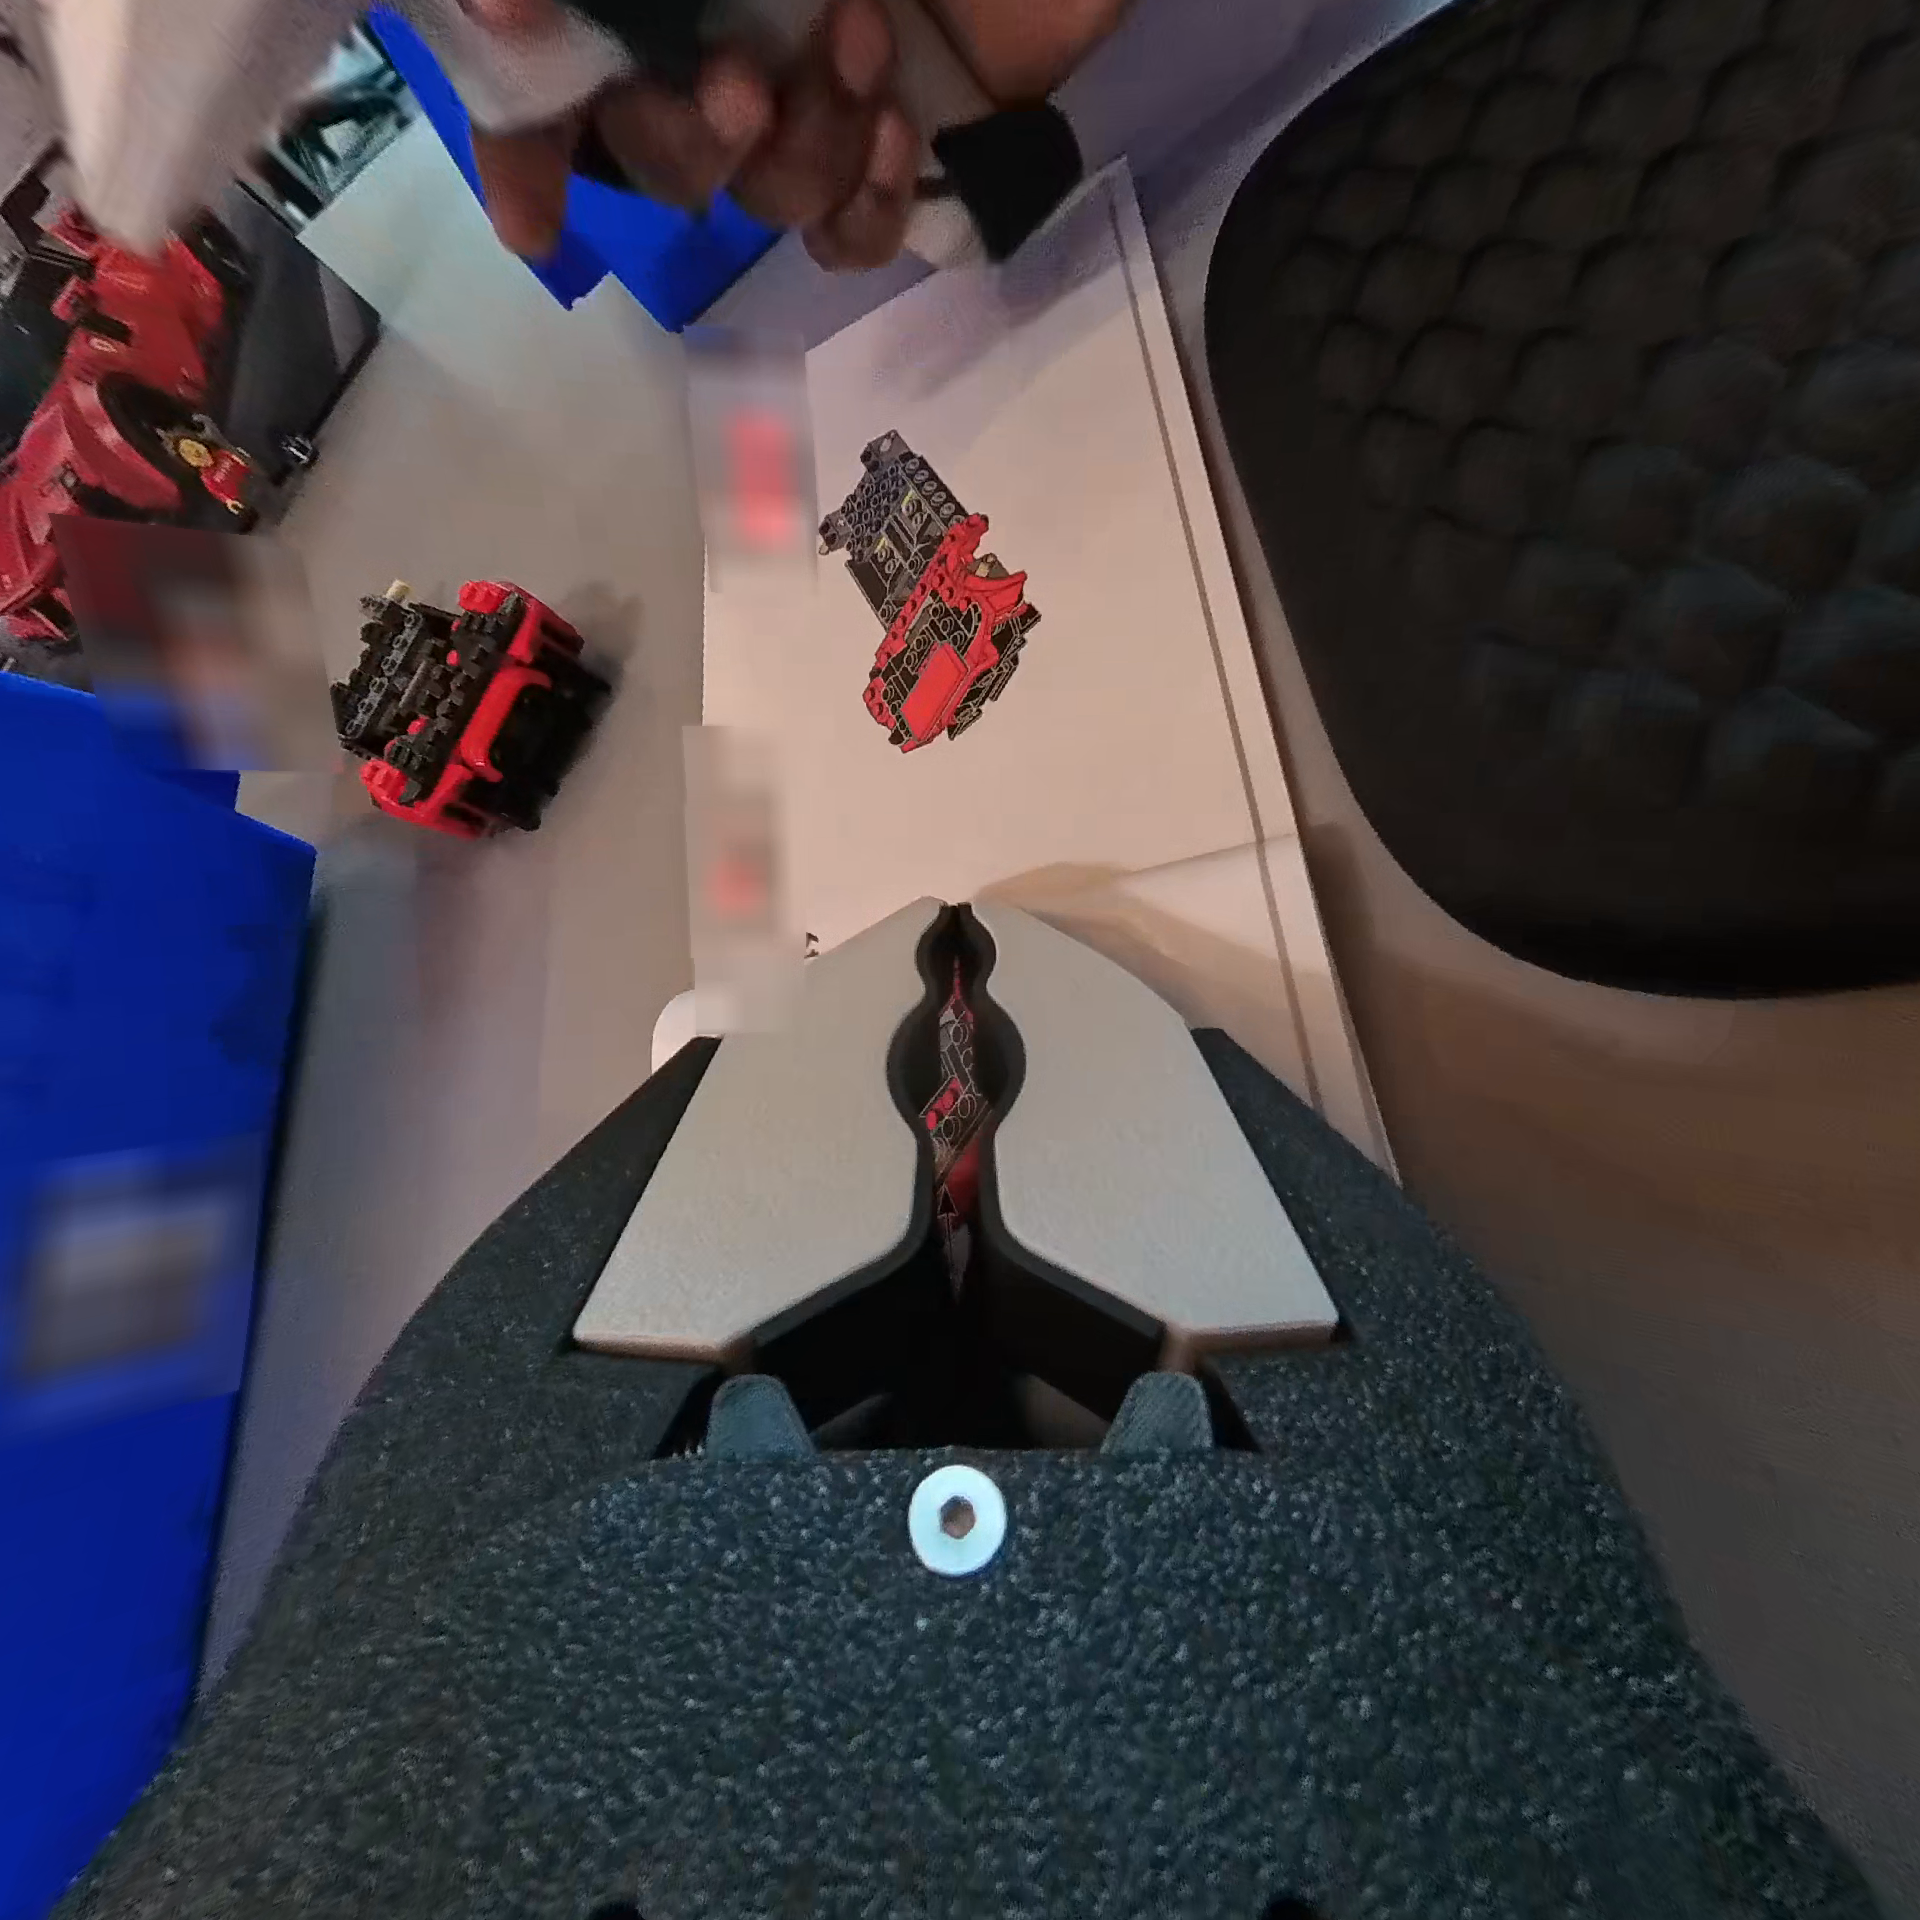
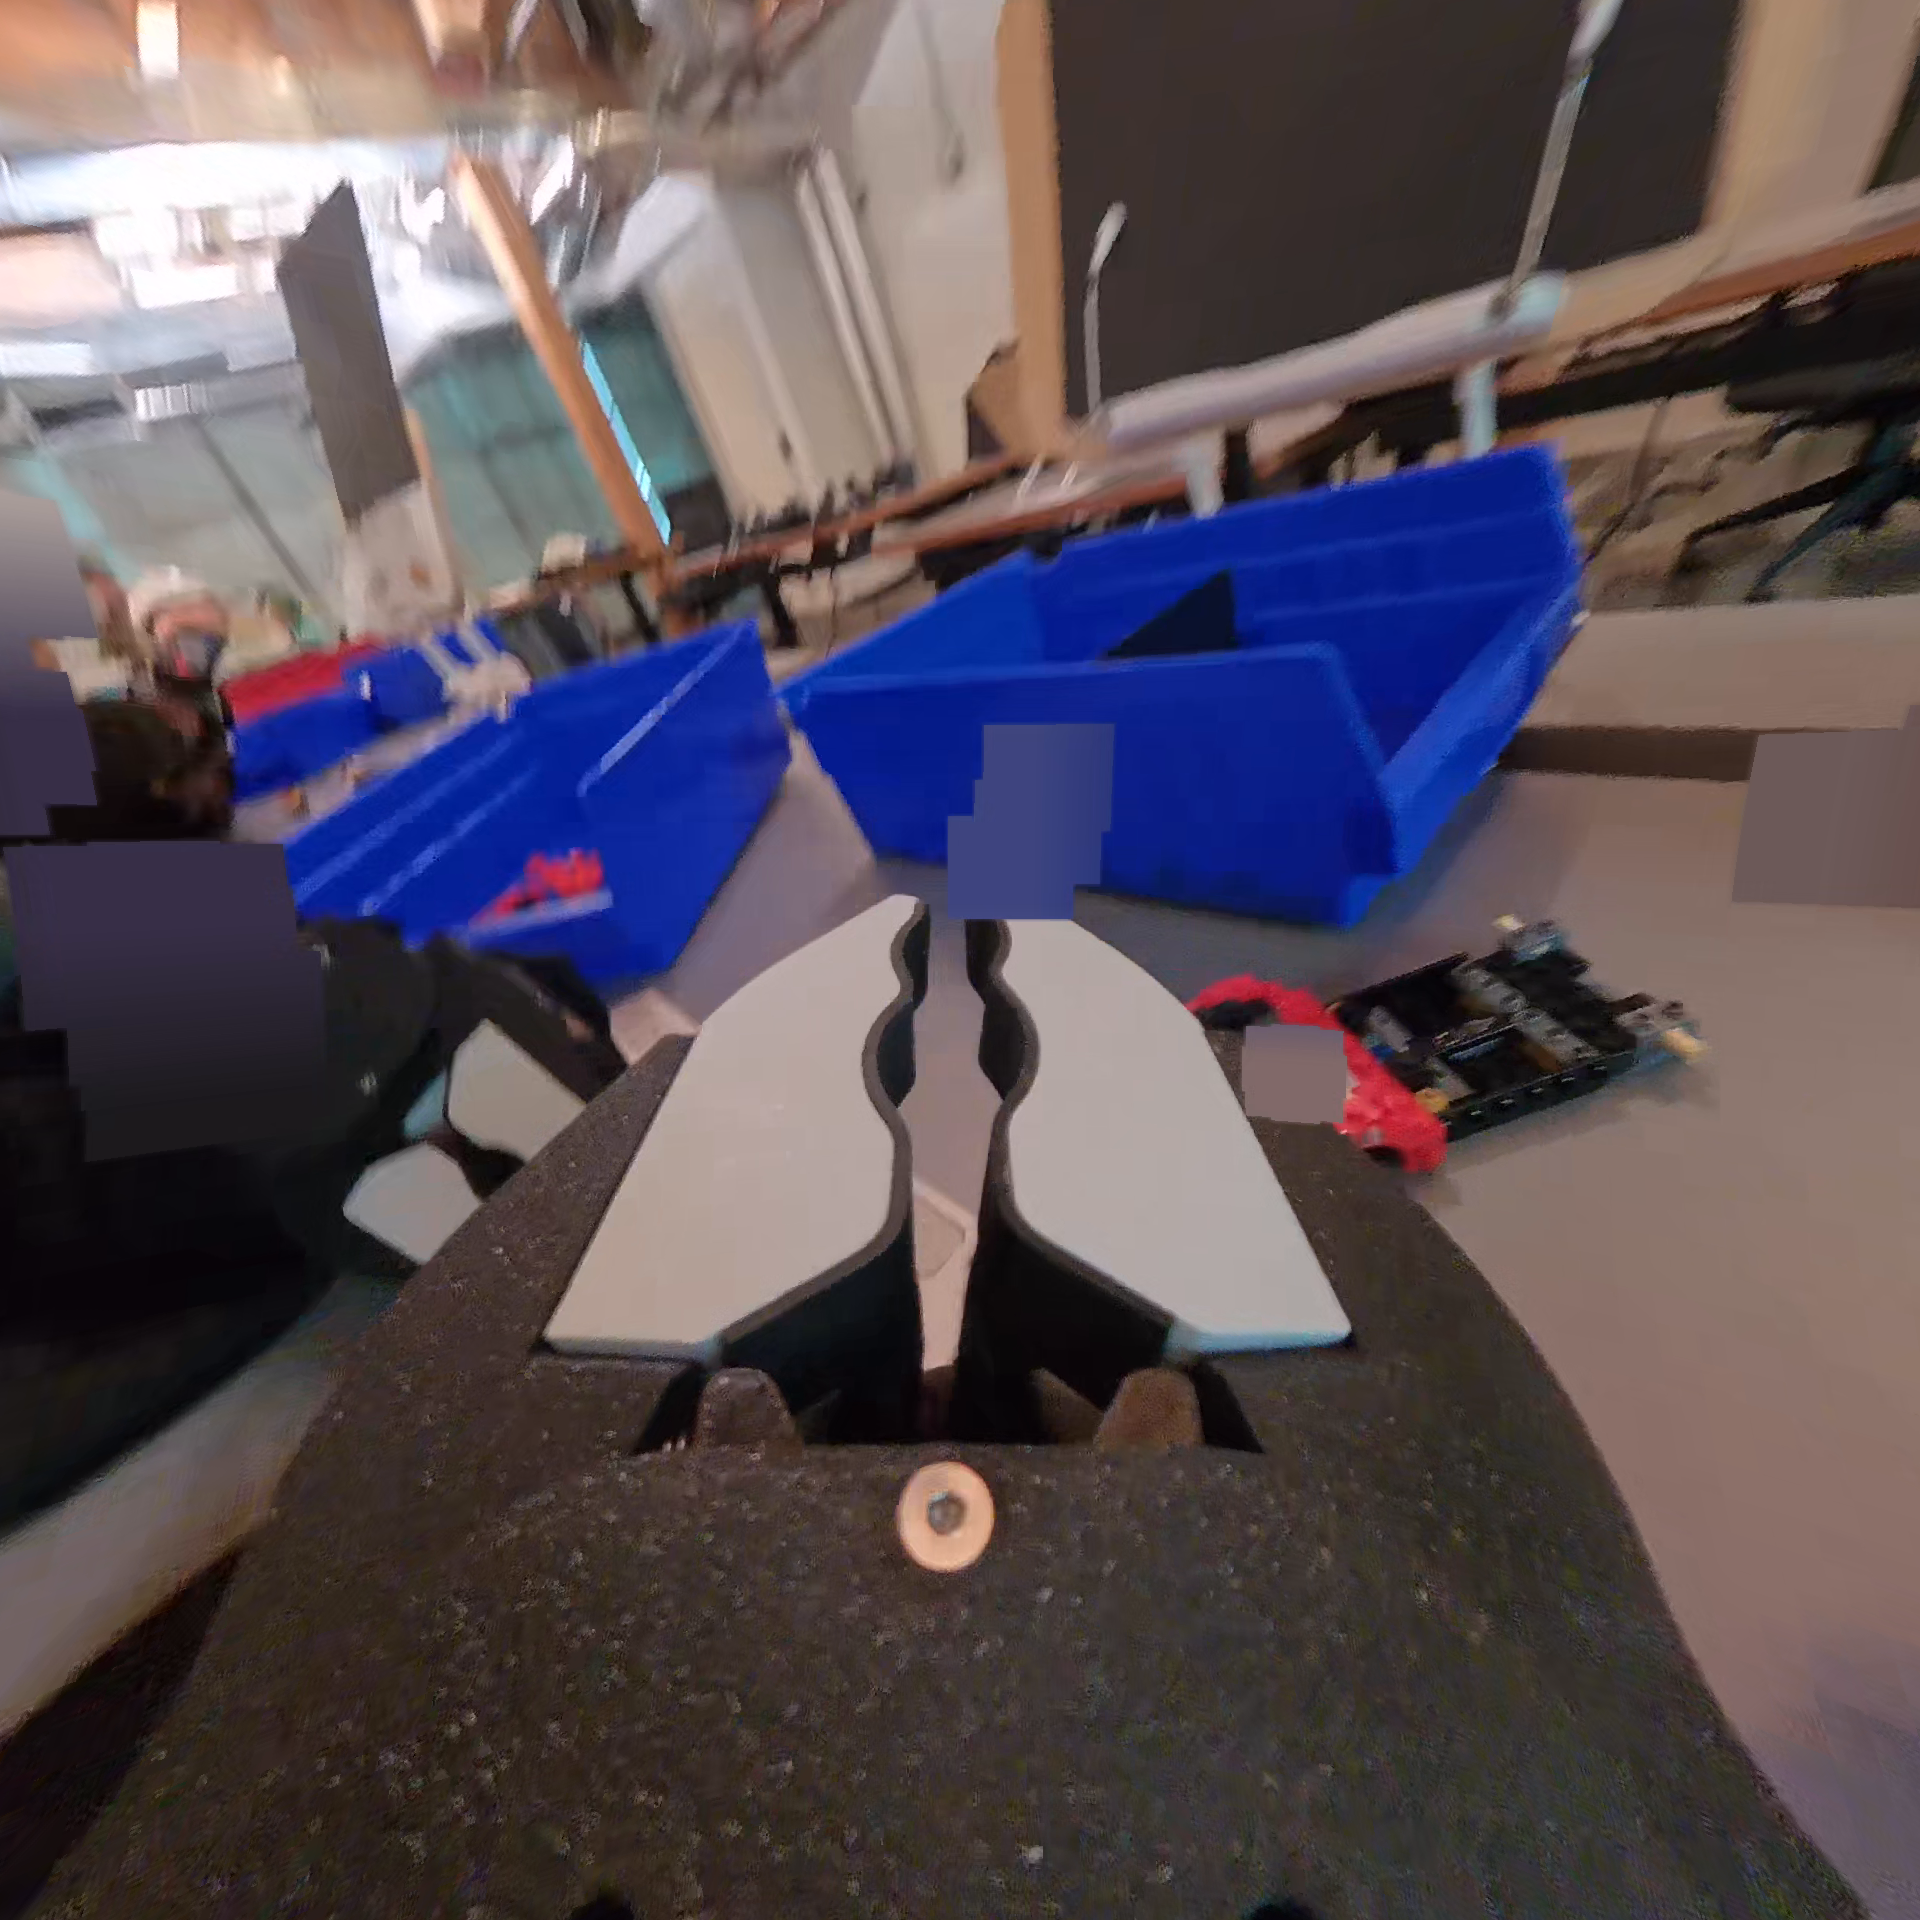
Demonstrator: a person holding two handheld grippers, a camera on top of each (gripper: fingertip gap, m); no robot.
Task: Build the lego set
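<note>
- The left gripper hangs over the open instruction booklet, its jaws drawn together until the tips nearly touch. Nothing solid sits between them; the red and black seen through the slit looks like print on the page below.
- My guess is that it is parked here so the camera can read the build step, not to pick anything up.
- The right gripper is low over the grey desk, jaws parted by a narrow slit and empty, probably waiting.
- The half-built red and black lego model rests on the desk, just left of the booklet and apart from both grippers, likely set beside the page's printed diagram for comparison.
- Blue bins stand beyond, within reach; one holds red pieces, so they seem to serve as the parts supply.
- At the far left lies the set's box showing a red car, presumably kept as reference.
</note>
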